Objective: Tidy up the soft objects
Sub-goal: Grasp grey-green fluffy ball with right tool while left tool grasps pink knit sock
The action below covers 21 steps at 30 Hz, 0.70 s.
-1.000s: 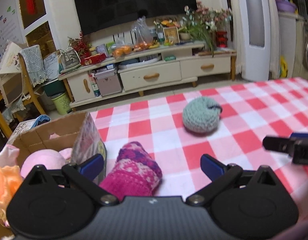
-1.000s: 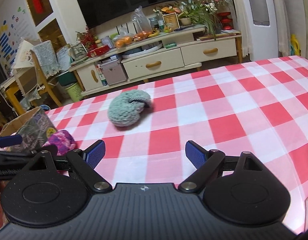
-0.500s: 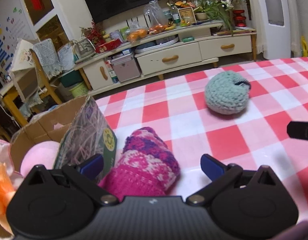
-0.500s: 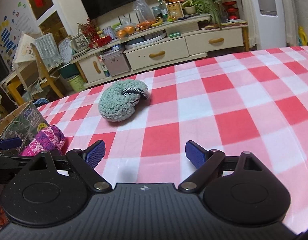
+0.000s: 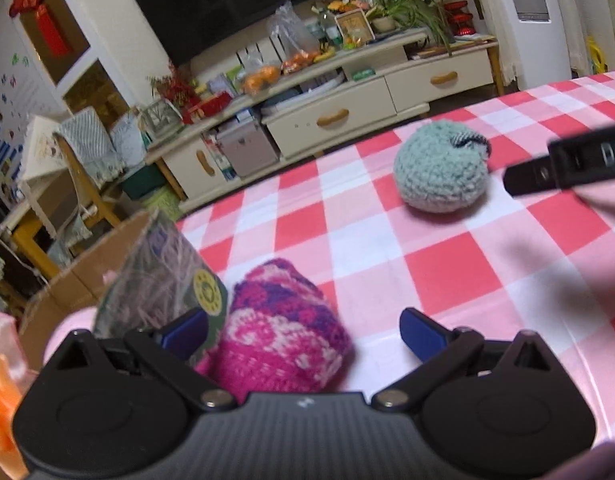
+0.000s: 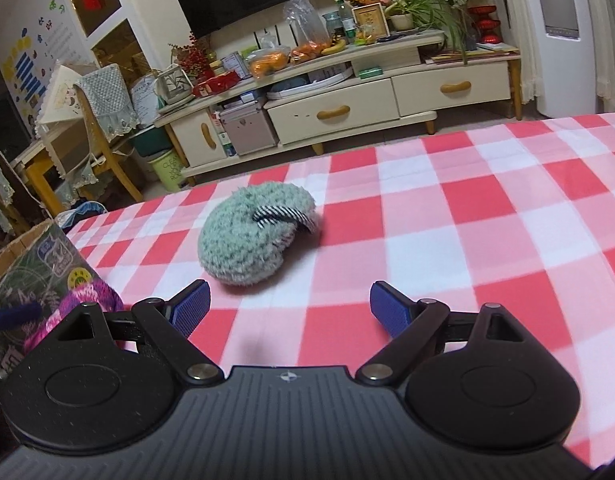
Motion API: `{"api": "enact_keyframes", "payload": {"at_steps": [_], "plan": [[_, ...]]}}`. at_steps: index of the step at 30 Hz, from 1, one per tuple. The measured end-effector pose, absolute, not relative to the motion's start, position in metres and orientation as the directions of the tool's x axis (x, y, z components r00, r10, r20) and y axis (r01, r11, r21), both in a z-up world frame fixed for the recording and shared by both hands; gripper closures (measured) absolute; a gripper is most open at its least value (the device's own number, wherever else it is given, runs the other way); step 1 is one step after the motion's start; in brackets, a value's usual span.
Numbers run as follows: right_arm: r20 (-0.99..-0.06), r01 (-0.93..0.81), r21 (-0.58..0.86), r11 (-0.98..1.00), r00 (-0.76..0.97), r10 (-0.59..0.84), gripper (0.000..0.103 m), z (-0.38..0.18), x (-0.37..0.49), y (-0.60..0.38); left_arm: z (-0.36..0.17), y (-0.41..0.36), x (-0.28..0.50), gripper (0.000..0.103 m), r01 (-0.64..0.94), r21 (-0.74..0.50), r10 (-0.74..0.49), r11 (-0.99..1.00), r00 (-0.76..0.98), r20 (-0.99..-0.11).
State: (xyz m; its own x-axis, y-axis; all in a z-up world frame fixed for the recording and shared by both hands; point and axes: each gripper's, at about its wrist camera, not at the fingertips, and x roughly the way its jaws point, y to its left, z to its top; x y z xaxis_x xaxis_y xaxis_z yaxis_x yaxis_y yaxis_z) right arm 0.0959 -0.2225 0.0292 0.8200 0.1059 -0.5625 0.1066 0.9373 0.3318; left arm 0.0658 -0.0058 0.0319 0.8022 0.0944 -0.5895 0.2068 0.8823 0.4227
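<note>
Left tool point(image 5: 303, 330) spread wide, straddling the pink knit point(image 5: 283, 340), which lies on the checked worktop point(image 5: 447, 272) touching the box point(image 5: 119, 280) wall; left fingertip point(image 5: 185, 332) against that wall, right one clear of the knit. Green knit point(image 6: 255, 236) sits on the worktop well beyond the box, apart from the pink knit. Right tool point(image 6: 289, 310) spread, empty, just short of the green knit.
</note>
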Motion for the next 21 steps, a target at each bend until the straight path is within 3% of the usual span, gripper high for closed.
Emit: {"api": "enact_keyframes", "payload": {"at_steps": [10,17,21], "plan": [[-0.527,0.06,0.367,0.928,0.835,0.155,0.0,0.032,0.144,-0.221,0.03,-0.002,0.07,0.002,0.219,0.31,0.042,0.925,0.753,-0.657],[-0.584,0.054,0.352,0.934,0.793,0.174,0.0,0.024,0.191,-0.209,0.039,-0.018,0.051,0.002,0.318,0.219,-0.098,0.923,0.741,-0.664],[-0.607,0.021,0.281,0.96,0.778,0.16,0.0,0.018,0.204,-0.197,0.042,-0.014,0.053,0.004,0.306,0.223,-0.094,0.926,0.757,-0.647]]}}
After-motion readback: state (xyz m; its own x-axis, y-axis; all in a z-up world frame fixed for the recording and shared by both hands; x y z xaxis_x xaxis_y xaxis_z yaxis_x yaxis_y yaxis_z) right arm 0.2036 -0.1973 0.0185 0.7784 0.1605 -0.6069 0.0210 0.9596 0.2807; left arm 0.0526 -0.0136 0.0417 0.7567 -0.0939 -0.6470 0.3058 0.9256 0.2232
